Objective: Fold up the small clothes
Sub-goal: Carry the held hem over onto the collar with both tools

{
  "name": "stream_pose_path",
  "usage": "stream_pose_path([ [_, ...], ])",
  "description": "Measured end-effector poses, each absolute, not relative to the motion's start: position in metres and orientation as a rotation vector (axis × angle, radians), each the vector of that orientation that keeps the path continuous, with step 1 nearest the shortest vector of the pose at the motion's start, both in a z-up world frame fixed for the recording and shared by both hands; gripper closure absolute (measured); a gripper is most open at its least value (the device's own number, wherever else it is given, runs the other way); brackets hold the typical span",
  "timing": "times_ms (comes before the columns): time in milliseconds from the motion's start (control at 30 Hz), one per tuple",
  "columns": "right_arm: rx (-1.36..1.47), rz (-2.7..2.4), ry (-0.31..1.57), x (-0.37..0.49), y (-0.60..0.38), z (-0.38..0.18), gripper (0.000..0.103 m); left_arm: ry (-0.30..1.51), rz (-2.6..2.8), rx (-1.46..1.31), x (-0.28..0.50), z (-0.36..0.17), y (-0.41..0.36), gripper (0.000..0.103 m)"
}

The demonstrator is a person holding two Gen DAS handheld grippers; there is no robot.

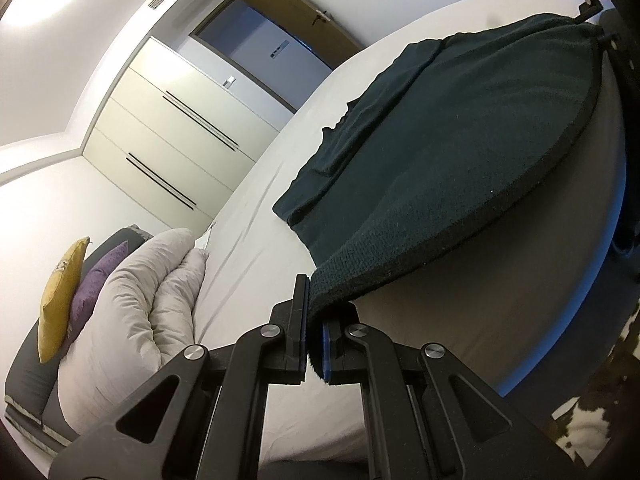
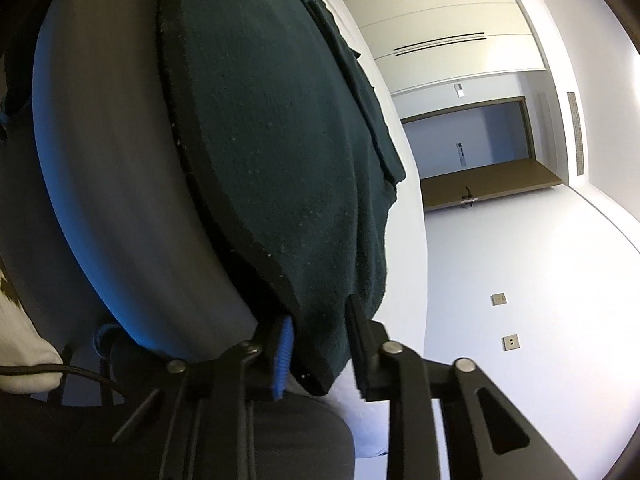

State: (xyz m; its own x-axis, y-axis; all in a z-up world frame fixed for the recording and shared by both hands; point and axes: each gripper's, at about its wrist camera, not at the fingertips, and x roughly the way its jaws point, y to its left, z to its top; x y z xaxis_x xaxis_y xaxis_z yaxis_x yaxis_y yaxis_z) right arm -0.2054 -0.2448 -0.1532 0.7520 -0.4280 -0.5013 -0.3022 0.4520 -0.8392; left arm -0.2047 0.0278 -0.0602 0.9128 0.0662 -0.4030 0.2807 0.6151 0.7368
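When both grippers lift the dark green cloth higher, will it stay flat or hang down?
The cloth will probably sag: it already drapes between the left gripper and right gripper. The knit looks thick, so folds may be bulky. It seems unlikely to slip.

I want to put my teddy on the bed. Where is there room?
The white sheet is bare between the dark green garment and the grey pillows. The garment's side is taken; both grippers hold its corners.

A dark green garment (image 1: pixel 440 140) lies on a white bed (image 1: pixel 260 208) beside yellow (image 1: pixel 60 292) and purple (image 1: pixel 98 284) cushions.
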Motion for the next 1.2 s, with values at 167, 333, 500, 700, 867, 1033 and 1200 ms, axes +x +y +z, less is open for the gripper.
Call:
stream_pose_path([
  [167,-1.107,-0.11,0.675,-0.208,-0.248,-0.137,0.092,0.426,-0.12,0.859,-0.204,-0.06,0.034,0.099],
  [333,-1.078,-0.105,0.656,-0.21,-0.251,-0.132,0.095,0.433,-0.12,0.848,-0.201,-0.061,0.034,0.099],
  [500,-1.236,0.032,0.651,-0.228,-0.234,-0.155,0.006,0.44,-0.121,0.862,-0.201,-0.066,0.034,0.099],
  [700,-1.345,0.035,0.704,-0.217,-0.222,-0.178,0.024,0.439,-0.125,0.843,-0.198,-0.062,0.036,0.099],
  [867,-1.358,0.029,0.737,-0.203,-0.227,-0.183,0.027,0.436,-0.121,0.788,-0.192,-0.049,0.04,0.099],
  [1033,-1.262,-0.031,0.737,-0.202,-0.24,-0.166,0.076,0.429,-0.122,0.798,-0.191,-0.047,0.039,0.099],
  [1200,-1.223,-0.085,0.688,-0.207,-0.246,-0.154,0.081,0.427,-0.117,0.8,-0.191,-0.048,0.04,0.099],
])
